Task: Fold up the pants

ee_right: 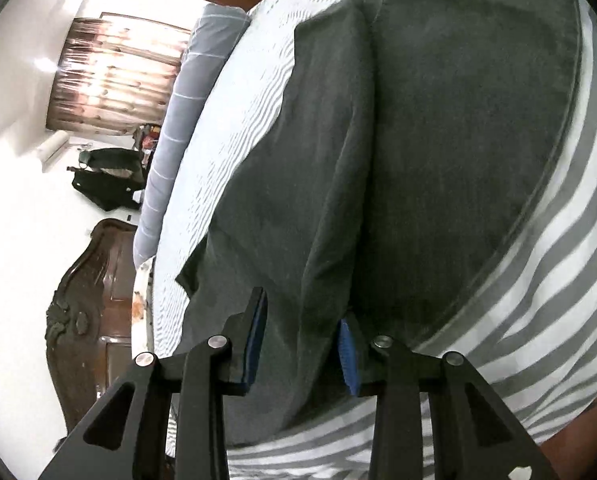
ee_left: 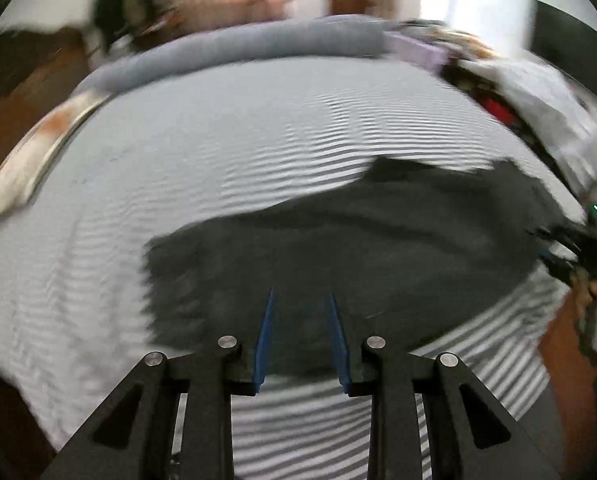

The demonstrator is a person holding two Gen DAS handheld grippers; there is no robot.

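Observation:
Dark grey pants (ee_left: pixel 338 248) lie flat on a grey-and-white striped bed sheet (ee_left: pixel 218 140), folded into a broad band. My left gripper (ee_left: pixel 300 300) is open and empty, its blue pads just above the pants' near edge. In the right wrist view the pants (ee_right: pixel 438 140) show a doubled layer with a raised fold ridge down the middle. My right gripper (ee_right: pixel 302 312) is open, its jaws straddling that fold of cloth; the right pad (ee_right: pixel 348 348) is partly tucked under the fabric.
A grey rolled blanket (ee_left: pixel 258 48) lies along the far side of the bed. A pile of clothes (ee_left: pixel 538 92) sits at the right. A carved wooden headboard (ee_right: pixel 86 300) and a curtained window (ee_right: pixel 110 76) are off the bed's side.

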